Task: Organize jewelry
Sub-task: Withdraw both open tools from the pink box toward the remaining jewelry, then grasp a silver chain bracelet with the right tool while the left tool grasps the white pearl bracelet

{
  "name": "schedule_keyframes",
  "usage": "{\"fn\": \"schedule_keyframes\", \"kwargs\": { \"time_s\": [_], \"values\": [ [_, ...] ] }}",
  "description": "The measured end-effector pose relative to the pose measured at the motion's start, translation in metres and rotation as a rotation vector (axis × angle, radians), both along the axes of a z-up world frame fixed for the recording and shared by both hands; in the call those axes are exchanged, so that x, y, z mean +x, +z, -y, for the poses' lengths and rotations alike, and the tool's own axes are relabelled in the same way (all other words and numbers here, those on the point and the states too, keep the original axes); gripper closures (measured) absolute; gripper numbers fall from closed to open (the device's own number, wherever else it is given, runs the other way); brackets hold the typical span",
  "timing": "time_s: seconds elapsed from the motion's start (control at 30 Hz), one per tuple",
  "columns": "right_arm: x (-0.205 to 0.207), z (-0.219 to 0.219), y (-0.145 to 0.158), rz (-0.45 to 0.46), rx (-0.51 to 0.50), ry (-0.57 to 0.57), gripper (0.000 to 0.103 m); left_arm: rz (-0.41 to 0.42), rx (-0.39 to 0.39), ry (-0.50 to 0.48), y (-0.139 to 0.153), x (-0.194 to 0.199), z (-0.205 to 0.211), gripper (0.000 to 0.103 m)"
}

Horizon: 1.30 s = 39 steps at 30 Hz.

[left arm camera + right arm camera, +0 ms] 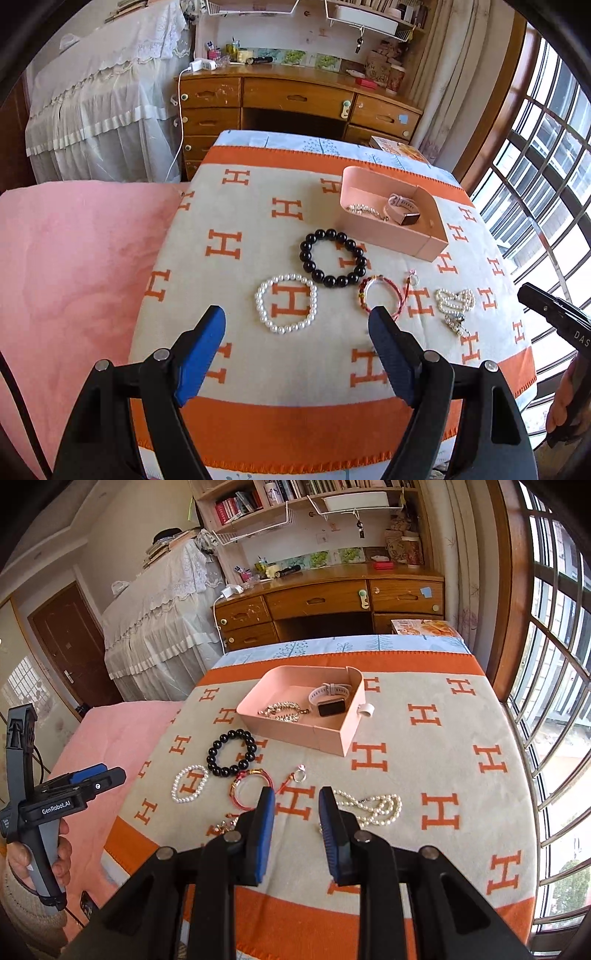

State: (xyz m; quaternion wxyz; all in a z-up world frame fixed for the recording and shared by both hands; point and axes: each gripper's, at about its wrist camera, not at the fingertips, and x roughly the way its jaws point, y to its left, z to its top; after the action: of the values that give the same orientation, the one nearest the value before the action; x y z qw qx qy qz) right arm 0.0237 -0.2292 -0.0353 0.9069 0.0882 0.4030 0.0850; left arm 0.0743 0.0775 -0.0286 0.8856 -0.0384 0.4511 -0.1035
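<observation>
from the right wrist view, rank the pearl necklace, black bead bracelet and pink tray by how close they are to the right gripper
1. Pearl necklace: nearest, on the blanket just ahead and right of the right gripper, whose jaws are apart and hold nothing.
2. Black bead bracelet: farther, ahead and to the left.
3. Pink tray: farthest, straight ahead, holding a watch.

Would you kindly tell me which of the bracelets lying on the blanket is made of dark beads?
The black bead bracelet, nearest the pink tray. The white pearl bracelet is pale and the red cord bracelet is thin braided string.
</observation>
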Motion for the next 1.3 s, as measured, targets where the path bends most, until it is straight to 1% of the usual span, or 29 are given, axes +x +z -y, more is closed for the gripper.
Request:
{"fn": "schedule_keyframes", "kwargs": {
  "time_s": [0.1,0.17,0.37,0.47,0.6,0.67,0.8,0.97,1.17,1.23,1.27,1.3],
  "values": [
    [-0.005,0.002,-0.010,-0.048,0.003,-0.010,0.078,-0.048,-0.012,0.003,-0.018,-0.008,-0.007,0.025],
    [-0.010,0.005,-0.019,-0.074,0.016,-0.017,0.078,-0.062,-0.008,0.015,-0.027,-0.013,-0.010,0.025],
    [-0.020,0.008,-0.049,-0.123,-0.011,-0.018,0.078,-0.038,0.003,0.061,-0.045,-0.028,-0.029,0.025],
    [-0.019,0.007,-0.066,-0.149,-0.019,0.004,0.078,-0.048,0.004,0.074,-0.052,-0.028,-0.036,0.025],
    [-0.016,0.008,-0.083,-0.166,-0.036,0.033,0.078,-0.067,0.007,0.059,-0.063,-0.020,-0.040,0.025],
    [-0.012,0.009,-0.090,-0.169,-0.037,0.045,0.078,-0.085,0.018,0.059,-0.070,-0.011,-0.039,0.025],
    [-0.001,0.016,-0.100,-0.180,-0.035,0.051,0.078,-0.127,0.009,0.052,-0.082,0.008,-0.032,0.025],
    [0.009,0.015,-0.110,-0.184,-0.048,0.092,0.078,-0.148,0.011,0.047,-0.090,0.029,-0.020,0.025],
    [0.015,0.001,-0.110,-0.129,-0.117,0.158,0.079,-0.166,0.013,0.057,-0.096,0.047,-0.014,0.025],
    [0.013,-0.005,-0.110,-0.108,-0.167,0.180,0.085,-0.170,0.016,0.061,-0.098,0.051,-0.013,0.025],
    [0.013,-0.008,-0.111,-0.100,-0.188,0.186,0.092,-0.171,0.016,0.060,-0.099,0.052,-0.013,0.025],
    [0.012,-0.010,-0.111,-0.090,-0.208,0.189,0.094,-0.170,0.018,0.060,-0.099,0.054,-0.012,0.025]
  ]
}}
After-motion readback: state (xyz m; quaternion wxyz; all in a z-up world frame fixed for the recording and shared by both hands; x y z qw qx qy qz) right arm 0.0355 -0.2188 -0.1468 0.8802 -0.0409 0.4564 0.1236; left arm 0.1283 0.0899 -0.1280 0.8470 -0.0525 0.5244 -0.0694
